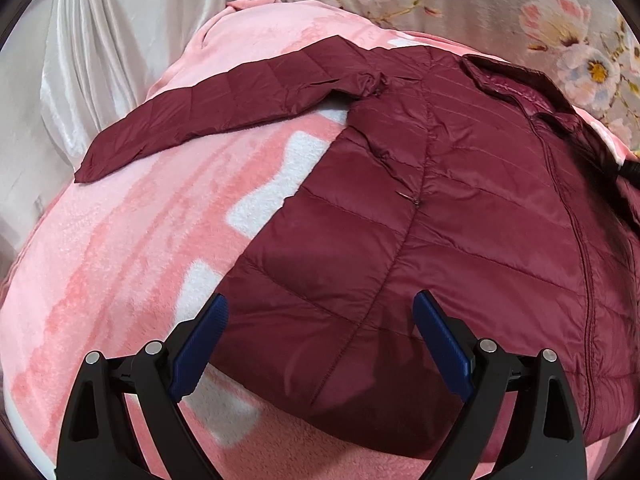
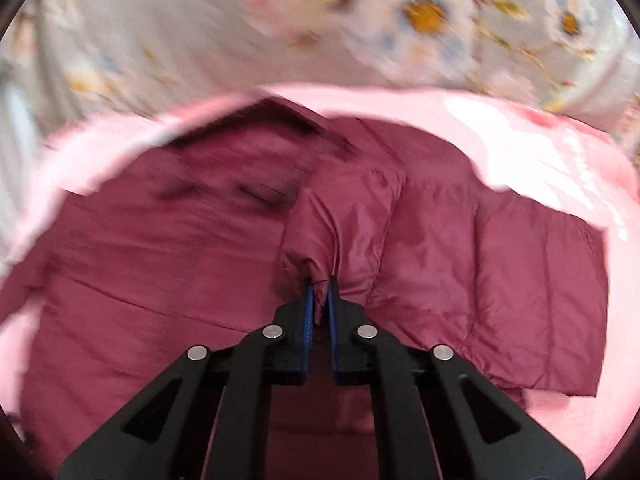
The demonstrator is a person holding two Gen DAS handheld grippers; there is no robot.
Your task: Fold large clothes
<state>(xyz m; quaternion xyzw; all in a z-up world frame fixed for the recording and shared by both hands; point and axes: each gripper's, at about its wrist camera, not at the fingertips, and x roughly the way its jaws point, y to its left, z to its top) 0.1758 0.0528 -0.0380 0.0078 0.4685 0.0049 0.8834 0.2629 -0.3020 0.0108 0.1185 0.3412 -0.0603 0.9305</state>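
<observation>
A dark red quilted puffer jacket point(image 1: 460, 216) lies flat on a pink blanket point(image 1: 120, 264). Its one sleeve point(image 1: 224, 116) stretches out to the left in the left wrist view. My left gripper point(image 1: 320, 312) is open and empty, its blue pads above the jacket's lower hem. In the right wrist view, my right gripper point(image 2: 319, 284) is shut on the cuff end of the jacket's other sleeve point(image 2: 340, 216) and holds it lifted over the jacket body point(image 2: 160, 264). That view is motion-blurred.
The pink blanket point(image 2: 540, 148) covers the work surface. A floral fabric point(image 1: 520, 4) hangs behind it, also in the right wrist view point(image 2: 280, 20). White satin cloth point(image 1: 100, 40) is at the far left.
</observation>
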